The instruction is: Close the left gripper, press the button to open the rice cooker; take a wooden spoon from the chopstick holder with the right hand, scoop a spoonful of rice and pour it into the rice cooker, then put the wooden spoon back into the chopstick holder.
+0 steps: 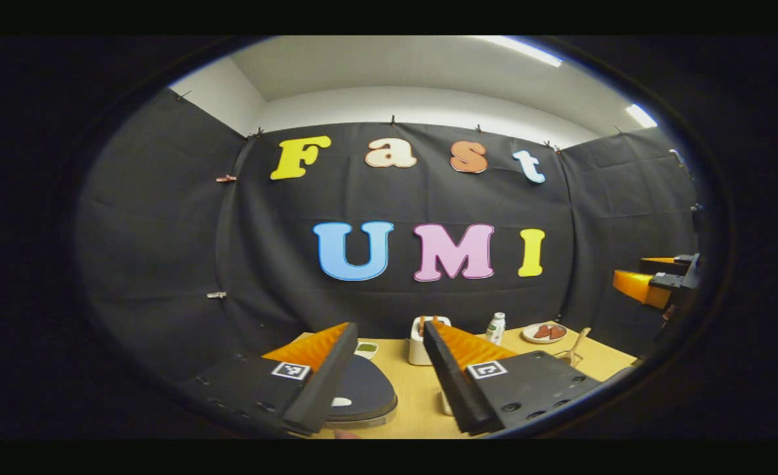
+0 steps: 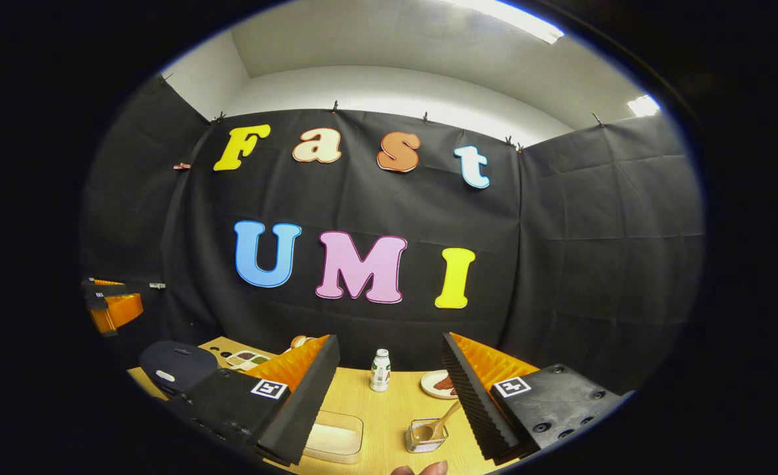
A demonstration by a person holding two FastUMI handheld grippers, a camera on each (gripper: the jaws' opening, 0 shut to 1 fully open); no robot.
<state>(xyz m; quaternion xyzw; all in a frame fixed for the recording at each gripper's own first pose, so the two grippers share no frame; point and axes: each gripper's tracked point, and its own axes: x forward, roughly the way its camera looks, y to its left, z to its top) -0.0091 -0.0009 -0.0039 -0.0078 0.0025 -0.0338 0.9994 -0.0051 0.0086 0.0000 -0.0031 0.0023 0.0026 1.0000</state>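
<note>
While both grippers hang above the table (image 2: 389, 402), the left gripper (image 1: 389, 369) and right gripper (image 2: 389, 389) stand spread, holding nothing. The rice cooker (image 1: 362, 396) lies at six o'clock under the left one; the wooden spoon (image 2: 436, 423) leans in its holder (image 2: 426, 437) at five o'clock.

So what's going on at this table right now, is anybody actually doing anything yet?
Nothing is being handled yet. A person holds both tools above the light wooden table, jaws open and empty. The left tool hovers near the dark round-lidded rice cooker, whose lid is down. The right tool points toward the small clear holder with the wooden spoon in it, beside a clear rectangular container of rice. A small white bottle stands further back.
</note>
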